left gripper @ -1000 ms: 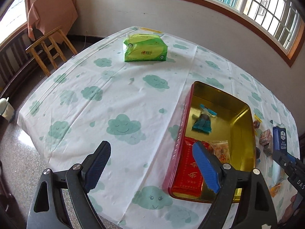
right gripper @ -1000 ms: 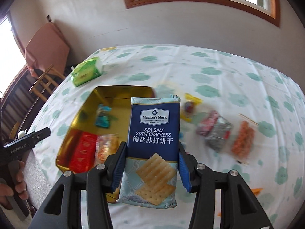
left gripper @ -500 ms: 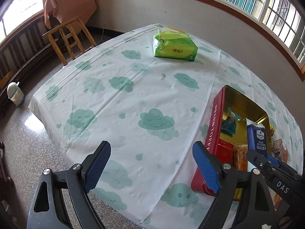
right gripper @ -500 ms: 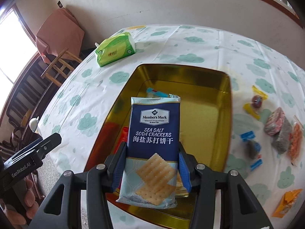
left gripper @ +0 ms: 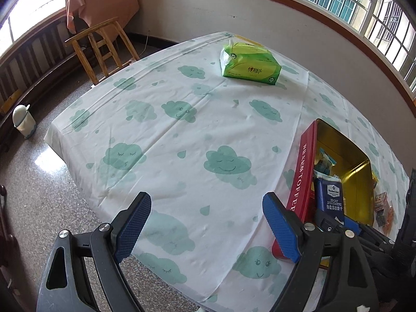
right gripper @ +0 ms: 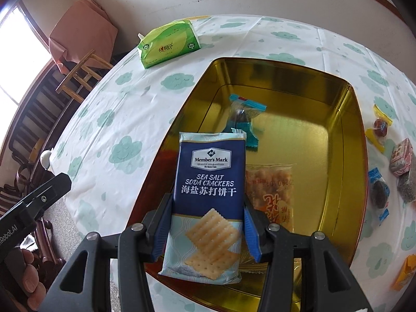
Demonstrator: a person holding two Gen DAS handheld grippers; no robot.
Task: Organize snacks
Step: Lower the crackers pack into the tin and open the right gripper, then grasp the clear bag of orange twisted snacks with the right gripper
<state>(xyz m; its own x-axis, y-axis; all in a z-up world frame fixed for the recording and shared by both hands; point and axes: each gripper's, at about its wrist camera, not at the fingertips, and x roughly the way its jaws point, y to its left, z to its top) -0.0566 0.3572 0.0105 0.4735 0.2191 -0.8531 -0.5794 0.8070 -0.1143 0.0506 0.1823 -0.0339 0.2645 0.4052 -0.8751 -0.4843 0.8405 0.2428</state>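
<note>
My right gripper (right gripper: 206, 227) is shut on a blue pack of sea salt soda crackers (right gripper: 209, 202), holding it over the near left part of the open gold tin (right gripper: 338, 140). Inside the tin lie a blue-wrapped sweet (right gripper: 243, 115) and an orange snack bag (right gripper: 273, 195). In the left wrist view the same crackers pack (left gripper: 329, 199) stands above the red-sided tin (left gripper: 300, 182). My left gripper (left gripper: 206, 225) hangs open over bare tablecloth left of the tin, with nothing between its fingers.
Several loose wrapped snacks (right gripper: 400, 158) lie on the cloud-print tablecloth (left gripper: 182, 130) right of the tin. A green tissue pack (left gripper: 249, 63) sits at the far side. A wooden chair (left gripper: 102, 46) and a small white bin (left gripper: 23, 121) stand beyond the table's left edge.
The right gripper carried the crackers pack left and down, from beside the tin to over it. The left gripper drew away to the left, so the tin slid to the right edge of its view.
</note>
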